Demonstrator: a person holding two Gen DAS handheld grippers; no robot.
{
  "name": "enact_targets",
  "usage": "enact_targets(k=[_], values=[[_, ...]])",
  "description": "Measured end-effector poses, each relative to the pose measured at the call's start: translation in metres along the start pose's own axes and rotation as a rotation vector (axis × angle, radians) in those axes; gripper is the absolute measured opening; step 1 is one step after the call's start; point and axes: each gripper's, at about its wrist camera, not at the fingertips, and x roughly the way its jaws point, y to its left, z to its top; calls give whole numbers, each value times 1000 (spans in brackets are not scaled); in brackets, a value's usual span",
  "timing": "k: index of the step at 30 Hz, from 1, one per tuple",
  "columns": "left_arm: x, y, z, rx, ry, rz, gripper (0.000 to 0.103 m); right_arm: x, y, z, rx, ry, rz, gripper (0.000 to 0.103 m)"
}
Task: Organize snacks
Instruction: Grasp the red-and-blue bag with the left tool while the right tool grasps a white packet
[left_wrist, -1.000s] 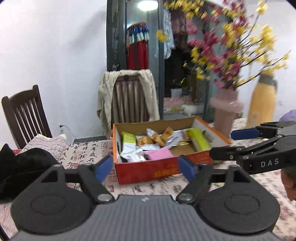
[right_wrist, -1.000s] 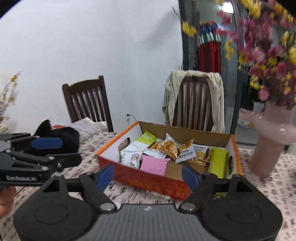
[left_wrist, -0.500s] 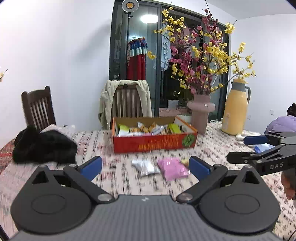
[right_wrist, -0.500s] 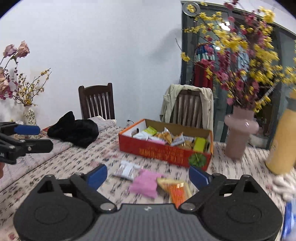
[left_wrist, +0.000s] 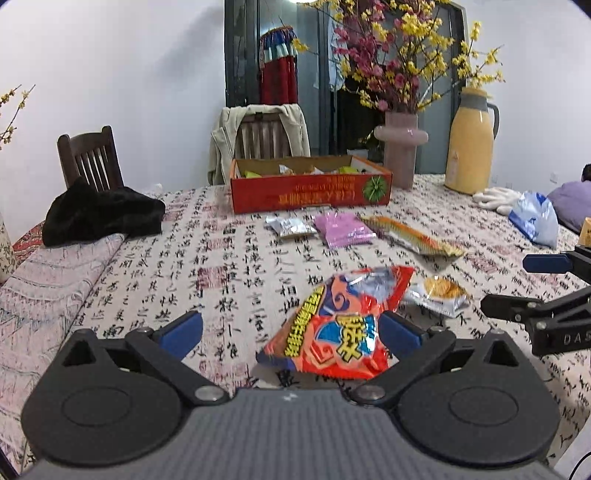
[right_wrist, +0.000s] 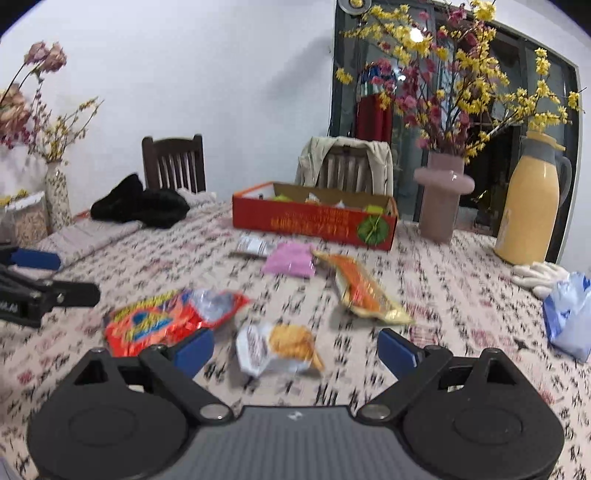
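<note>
A red cardboard box (left_wrist: 310, 192) (right_wrist: 314, 220) holding several snacks stands at the far side of the table. Loose packets lie in front of it: a silver one (left_wrist: 290, 226), a pink one (left_wrist: 343, 229) (right_wrist: 290, 259), a long orange one (left_wrist: 412, 236) (right_wrist: 364, 288), a small clear cracker pack (left_wrist: 437, 291) (right_wrist: 277, 347) and a big red bag (left_wrist: 336, 325) (right_wrist: 170, 319). My left gripper (left_wrist: 290, 330) is open, low over the table, with the red bag between its fingers. My right gripper (right_wrist: 295, 349) is open just above the cracker pack.
A pink vase of flowers (left_wrist: 400, 147) and a yellow thermos (left_wrist: 471, 147) stand right of the box. White gloves (right_wrist: 541, 275) and a blue plastic bag (right_wrist: 569, 314) lie at the right. Black clothing (left_wrist: 99, 212) lies at the left, chairs behind the table.
Both grippers have pulled back from the box toward the near side of the table and dropped lower. The loose packets have come into view in front of them.
</note>
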Motion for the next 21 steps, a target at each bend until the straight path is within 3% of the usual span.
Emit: enact_targets(k=[21], values=[[77, -24, 2, 36, 125, -92, 103, 46, 2, 5, -16, 71, 31, 93]])
